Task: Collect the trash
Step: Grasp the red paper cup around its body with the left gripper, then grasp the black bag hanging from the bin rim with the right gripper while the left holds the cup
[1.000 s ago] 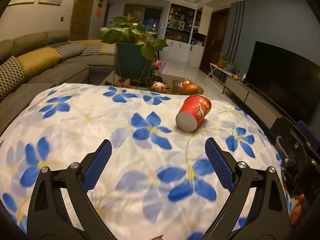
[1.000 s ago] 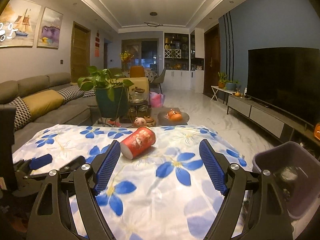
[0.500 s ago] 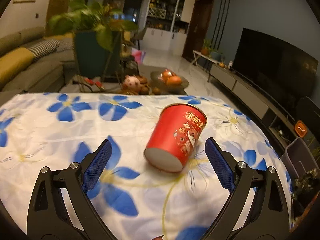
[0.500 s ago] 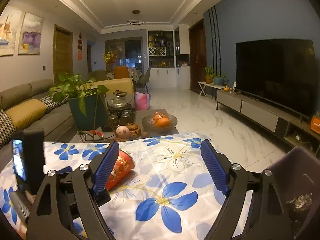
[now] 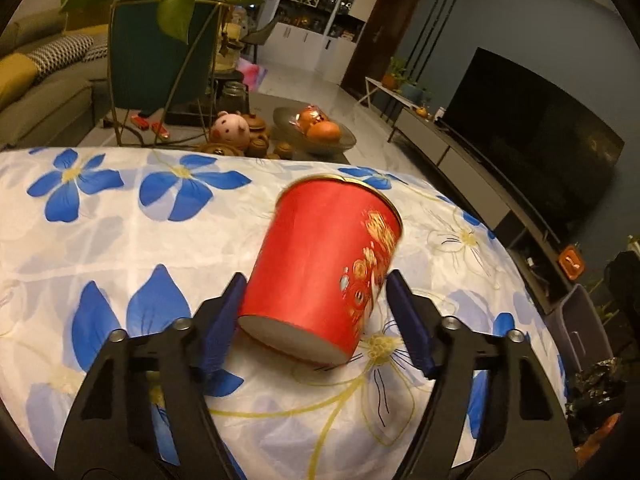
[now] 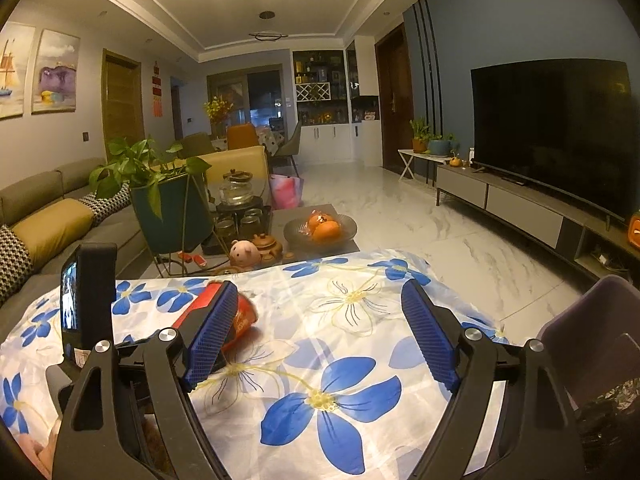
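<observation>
Left wrist view: the red cup (image 5: 324,264), tipped on the cloth (image 5: 120,248), is flanked by the left gripper (image 5: 316,300), whose jaws have just been closing (contact unclear). The right gripper (image 6: 320,320) is held apart, empty.

Red paper cup (image 5: 324,264) on its side, slightly blurred, on floral cloth (image 5: 120,248)

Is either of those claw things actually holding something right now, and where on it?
The left gripper has just closed around the red cup near its base; a firm grip cannot be told. The right gripper holds nothing.
</observation>
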Demonstrator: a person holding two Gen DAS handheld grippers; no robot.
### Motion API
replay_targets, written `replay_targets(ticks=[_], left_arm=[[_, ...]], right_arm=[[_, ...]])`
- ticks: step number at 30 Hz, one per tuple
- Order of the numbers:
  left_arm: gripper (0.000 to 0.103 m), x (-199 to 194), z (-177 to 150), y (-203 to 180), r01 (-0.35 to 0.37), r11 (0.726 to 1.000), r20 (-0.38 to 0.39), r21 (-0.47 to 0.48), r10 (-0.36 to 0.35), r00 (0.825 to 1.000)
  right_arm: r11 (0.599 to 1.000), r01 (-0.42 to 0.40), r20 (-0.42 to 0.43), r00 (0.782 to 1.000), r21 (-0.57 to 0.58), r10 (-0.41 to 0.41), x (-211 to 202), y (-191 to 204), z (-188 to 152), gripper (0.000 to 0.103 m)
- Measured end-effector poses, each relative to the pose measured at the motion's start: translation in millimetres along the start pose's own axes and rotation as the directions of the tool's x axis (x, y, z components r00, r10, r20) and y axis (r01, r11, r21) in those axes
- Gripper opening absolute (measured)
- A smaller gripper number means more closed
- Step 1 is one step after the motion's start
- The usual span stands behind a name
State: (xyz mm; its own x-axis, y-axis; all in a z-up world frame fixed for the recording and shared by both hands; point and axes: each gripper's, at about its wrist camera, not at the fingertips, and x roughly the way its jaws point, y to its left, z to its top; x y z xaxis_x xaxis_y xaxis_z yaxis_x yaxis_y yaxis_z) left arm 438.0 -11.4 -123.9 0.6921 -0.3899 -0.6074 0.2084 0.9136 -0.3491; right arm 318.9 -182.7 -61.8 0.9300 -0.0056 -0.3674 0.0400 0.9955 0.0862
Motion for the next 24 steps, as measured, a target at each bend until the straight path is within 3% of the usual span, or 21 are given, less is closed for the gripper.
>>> replay_targets(ticks=[10, 18, 24], left_arm=[[0.06, -15, -2, 5, -0.005, 1.0, 0.055, -0.028, 0.006, 0.998], [0.06, -60, -11, -2, -0.122, 0.993, 0.144, 0.002, 0.12, 0.982], [0.06, -119, -31, -2, -0.189, 0.982, 0.214, -0.021, 0.189, 0.958]], right_arm=[[1.0, -0.003, -0.006, 1.0, -0.009, 0.003, 1, 1, -3, 0.081], [1.0, -0.018, -0.006, 1.0, -0.013, 0.018, -10, 2, -2, 0.081], [0.998, -0.047, 0.008, 0.999, -0.039, 0.047, -42, 6, -3, 0.081]])
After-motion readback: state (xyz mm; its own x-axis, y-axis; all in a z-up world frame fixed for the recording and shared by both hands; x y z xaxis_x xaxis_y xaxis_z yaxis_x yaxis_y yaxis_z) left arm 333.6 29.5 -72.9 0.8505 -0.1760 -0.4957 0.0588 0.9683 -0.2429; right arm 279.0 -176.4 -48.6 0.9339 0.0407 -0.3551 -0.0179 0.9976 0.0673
